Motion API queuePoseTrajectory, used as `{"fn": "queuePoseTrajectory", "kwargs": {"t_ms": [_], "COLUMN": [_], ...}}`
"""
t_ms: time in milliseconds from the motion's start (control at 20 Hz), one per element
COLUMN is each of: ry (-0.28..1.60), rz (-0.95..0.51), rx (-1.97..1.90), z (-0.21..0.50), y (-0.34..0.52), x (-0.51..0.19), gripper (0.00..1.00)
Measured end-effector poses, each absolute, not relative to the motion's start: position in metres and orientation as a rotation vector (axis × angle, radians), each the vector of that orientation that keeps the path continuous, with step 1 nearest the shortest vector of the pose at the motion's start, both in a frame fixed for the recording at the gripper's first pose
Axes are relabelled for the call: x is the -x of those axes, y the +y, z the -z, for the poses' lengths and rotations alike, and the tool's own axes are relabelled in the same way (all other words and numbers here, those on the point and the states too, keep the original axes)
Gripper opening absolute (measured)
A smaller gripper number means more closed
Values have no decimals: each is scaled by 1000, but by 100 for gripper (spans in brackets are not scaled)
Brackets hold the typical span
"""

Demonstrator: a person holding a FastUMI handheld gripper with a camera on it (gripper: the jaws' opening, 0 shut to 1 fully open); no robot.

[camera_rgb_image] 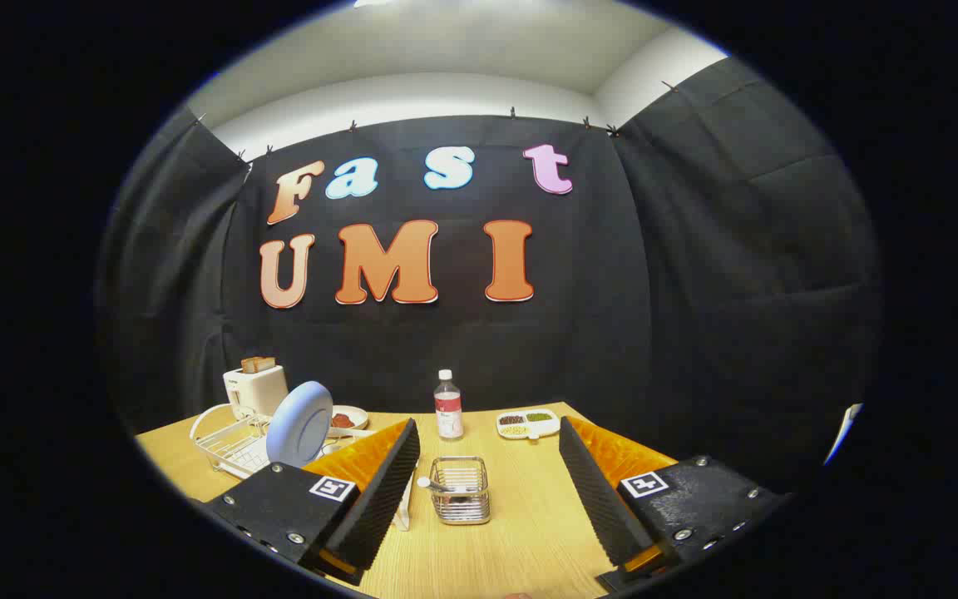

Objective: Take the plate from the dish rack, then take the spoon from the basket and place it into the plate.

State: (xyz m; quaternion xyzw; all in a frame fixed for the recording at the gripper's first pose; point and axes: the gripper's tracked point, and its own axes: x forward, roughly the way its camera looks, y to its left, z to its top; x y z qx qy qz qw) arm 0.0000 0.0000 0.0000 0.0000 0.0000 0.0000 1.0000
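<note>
The gripper [483,491] is held wide open above the wooden table [529,532], nothing gripped between the fingers; the wire basket [460,489] sits right in the gap, at about 12 o'clock just ahead, a bit nearer the left finger; the spoon [431,483] is seen poking out of the basket toward 9 o'clock, its end almost at the left finger's inner face. The plate [300,423] is stood on edge in the white dish rack [225,441], off at roughly 10 o'clock beyond the left finger, partly hidden by it; a toaster [255,388] with bread in the slot is parked behind the rack. Further out at 12 o'clock a bottle [447,405] is stood upright; a divided tray [528,423] is laid at about 1 o'clock beside it; a small dish [349,416] is tucked just past the plate.
</note>
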Motion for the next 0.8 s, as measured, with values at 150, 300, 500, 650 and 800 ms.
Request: {"fn": "queuePoseTrajectory", "kwargs": {"t_ms": [150,300,500,650,800], "ry": [-4,10,13,21,32], "rz": [26,5,-11,-18,-24], "rx": [-19,-14,13,12,7], "z": [-1,4,2,6,8], "y": [2,16,26,32,38], "x": [-1,1,6,7,6], "gripper": [100,100,100,100,100]}}
